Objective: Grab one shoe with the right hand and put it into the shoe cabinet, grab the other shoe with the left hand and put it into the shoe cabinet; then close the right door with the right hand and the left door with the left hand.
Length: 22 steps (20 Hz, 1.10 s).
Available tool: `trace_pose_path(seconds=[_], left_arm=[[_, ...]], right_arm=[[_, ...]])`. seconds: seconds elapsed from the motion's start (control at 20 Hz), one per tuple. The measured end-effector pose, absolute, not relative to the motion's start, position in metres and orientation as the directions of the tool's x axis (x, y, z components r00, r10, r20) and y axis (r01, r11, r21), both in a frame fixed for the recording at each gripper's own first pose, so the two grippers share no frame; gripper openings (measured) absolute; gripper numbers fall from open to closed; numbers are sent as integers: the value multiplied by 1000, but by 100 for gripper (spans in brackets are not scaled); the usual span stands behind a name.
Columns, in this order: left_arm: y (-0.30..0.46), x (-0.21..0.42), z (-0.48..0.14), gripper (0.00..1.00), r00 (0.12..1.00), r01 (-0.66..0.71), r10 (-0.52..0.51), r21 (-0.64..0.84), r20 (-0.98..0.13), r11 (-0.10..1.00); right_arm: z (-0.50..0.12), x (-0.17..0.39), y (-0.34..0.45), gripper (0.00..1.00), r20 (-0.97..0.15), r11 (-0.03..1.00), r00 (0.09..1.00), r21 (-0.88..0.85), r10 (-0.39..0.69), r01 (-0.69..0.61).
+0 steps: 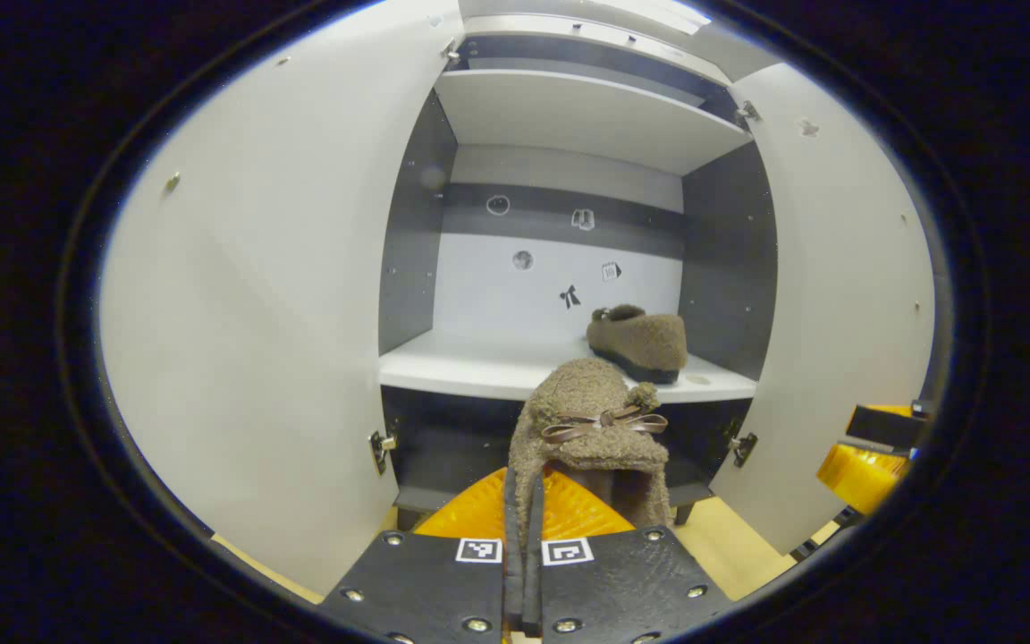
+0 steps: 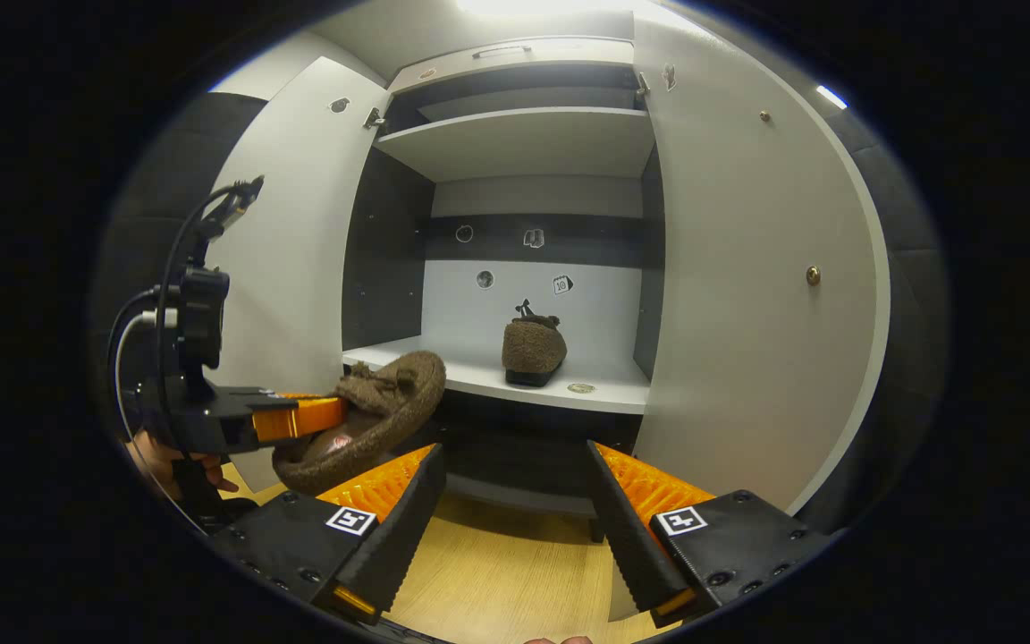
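fuzzy shoe (image 1: 588, 420) pinched in left gripper (image 1: 524, 537).

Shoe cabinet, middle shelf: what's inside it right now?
One brown fuzzy shoe stands on the middle shelf, right of centre, with a small round mark beside it. The second shoe is outside, clamped in the left gripper. The bottom compartment is too dark to judge.

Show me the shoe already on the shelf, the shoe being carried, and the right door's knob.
Shelved shoe (image 1: 638, 341), left gripper view, on its fuzzy side.
Carried shoe (image 1: 586, 402), left gripper view, on the toe above the bow.
Right door knob (image 2: 813, 275), right gripper view, on the round knob.
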<state>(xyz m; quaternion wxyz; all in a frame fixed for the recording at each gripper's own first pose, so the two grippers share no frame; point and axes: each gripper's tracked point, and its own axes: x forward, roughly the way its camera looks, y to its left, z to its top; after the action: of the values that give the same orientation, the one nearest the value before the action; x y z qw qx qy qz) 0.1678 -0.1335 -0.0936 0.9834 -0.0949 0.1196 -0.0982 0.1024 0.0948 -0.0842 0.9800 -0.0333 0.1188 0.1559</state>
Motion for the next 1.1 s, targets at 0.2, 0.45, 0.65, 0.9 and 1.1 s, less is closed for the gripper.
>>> trace_pose_path(seconds=[0.2, 0.45, 0.65, 0.9, 1.1], left_arm=[[-128, 195, -70, 1, 965, 160, -199, -215, -173, 963], [-122, 236, -47, 1, 976, 156, -185, -223, -117, 962], [-116, 276, -32, 1, 984, 137, -160, -251, -74, 958], [-116, 331, -17, 1, 988, 132, -147, -237, -46, 962], [-121, 376, -12, 1, 989, 127, -142, -244, -45, 961]], right_arm=[[-85, 100, 90, 98, -235, 951, 928, -44, 289, -308], [-98, 98, 92, 98, -252, 952, 927, -54, 279, -301], [-105, 102, 92, 98, -269, 956, 926, -55, 264, -288], [-114, 106, 90, 99, -288, 963, 929, -66, 233, -262], [-120, 108, 92, 98, -307, 968, 927, -64, 214, -244]])
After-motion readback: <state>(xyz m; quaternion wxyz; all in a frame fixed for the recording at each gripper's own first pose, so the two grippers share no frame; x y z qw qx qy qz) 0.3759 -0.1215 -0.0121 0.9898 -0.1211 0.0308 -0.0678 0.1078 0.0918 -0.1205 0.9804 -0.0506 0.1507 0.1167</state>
